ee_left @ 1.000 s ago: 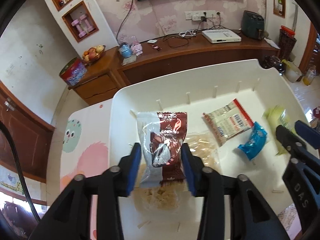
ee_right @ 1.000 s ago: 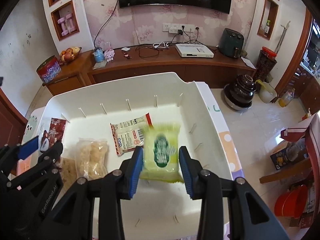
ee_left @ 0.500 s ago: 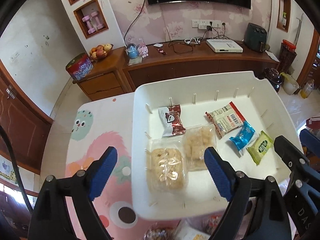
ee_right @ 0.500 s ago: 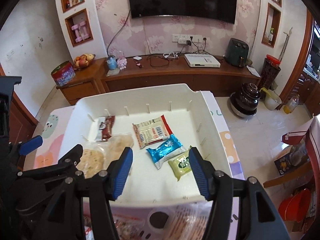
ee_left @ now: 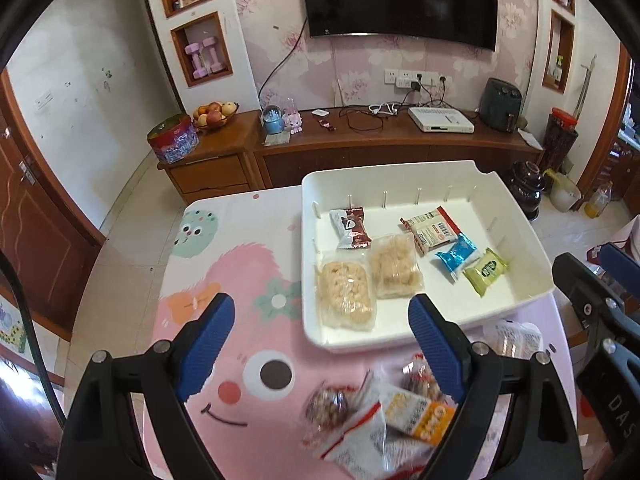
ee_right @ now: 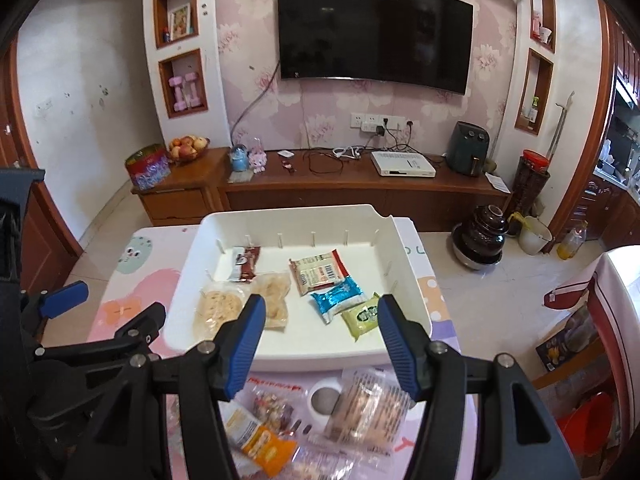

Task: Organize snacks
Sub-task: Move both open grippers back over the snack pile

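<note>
A white tray [ee_left: 400, 168] sits on the table and holds several snacks. They are a brown-and-white packet [ee_left: 350, 228], two clear bags of pale puffs [ee_left: 346, 294], a red-and-white packet [ee_left: 430, 230], a blue packet [ee_left: 458, 256] and a green packet [ee_left: 486, 272]. My left gripper [ee_left: 320, 308] hangs open and empty above the tray's near left corner. Over the tray's [ee_right: 288, 212] near rim, my right gripper [ee_right: 320, 306] is also open and empty. The green packet [ee_right: 362, 316] lies just beyond it. Loose snacks lie in front of the tray, among them an orange-and-white packet [ee_left: 416, 412] and a clear biscuit bag [ee_right: 368, 404].
The table wears a pink cartoon cloth [ee_left: 240, 264], bare on its left half. Beyond the table stand a long wooden TV cabinet [ee_right: 360, 188] and a wall TV. A dark pot [ee_right: 482, 240] and a bucket stand on the floor to the right.
Both grippers opened, letting go of the brown packet and the green packet in the tray. They then drew back and up, and the loose snack pile came into view.
</note>
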Tool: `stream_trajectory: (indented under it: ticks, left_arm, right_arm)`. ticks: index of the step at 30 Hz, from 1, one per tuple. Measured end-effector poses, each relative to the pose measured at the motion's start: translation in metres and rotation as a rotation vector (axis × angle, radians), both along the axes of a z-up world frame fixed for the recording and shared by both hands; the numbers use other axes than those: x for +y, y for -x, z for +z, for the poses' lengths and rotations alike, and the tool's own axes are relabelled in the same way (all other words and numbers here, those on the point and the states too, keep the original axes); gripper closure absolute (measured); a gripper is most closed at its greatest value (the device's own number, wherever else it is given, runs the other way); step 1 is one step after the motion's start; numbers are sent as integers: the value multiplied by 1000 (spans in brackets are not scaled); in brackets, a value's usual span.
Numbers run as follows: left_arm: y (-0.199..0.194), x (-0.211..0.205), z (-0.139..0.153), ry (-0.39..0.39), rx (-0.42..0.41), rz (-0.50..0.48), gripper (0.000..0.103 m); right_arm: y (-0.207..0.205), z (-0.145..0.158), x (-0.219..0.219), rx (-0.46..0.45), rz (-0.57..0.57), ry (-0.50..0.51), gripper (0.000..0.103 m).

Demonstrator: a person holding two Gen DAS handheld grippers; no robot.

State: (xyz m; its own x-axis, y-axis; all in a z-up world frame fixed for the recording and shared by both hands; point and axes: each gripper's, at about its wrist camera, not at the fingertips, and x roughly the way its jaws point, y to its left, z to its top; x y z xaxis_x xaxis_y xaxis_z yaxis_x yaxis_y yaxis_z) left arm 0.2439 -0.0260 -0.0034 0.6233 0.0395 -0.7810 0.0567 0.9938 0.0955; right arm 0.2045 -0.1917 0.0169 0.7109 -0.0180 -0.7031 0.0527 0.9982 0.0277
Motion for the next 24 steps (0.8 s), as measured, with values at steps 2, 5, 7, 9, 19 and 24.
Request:
stream_trajectory:
  ticks: [2, 5, 7, 9, 19, 24]
  left_arm:
    - [11, 5, 4, 15, -7, 4, 15]
    - [27, 10, 6, 26, -10, 11, 15]
    - [38, 13, 6, 40, -12, 12, 15]
    - [51, 14, 5, 58, -19, 13, 15]
    - [109, 8, -8, 125, -62, -19, 15]
    - [136, 5, -22, 119, -89, -36, 15]
  right_arm:
    - [14, 6, 0, -22, 15, -5, 44]
    - [35, 11, 0, -49, 27, 0, 44]
    - [47, 11, 0, -57, 35, -3, 44]
    - [58, 11, 0, -64, 41, -6, 44]
    - [121, -1, -3, -128, 38, 53, 44]
    - [147, -17, -6, -145, 32, 73, 44]
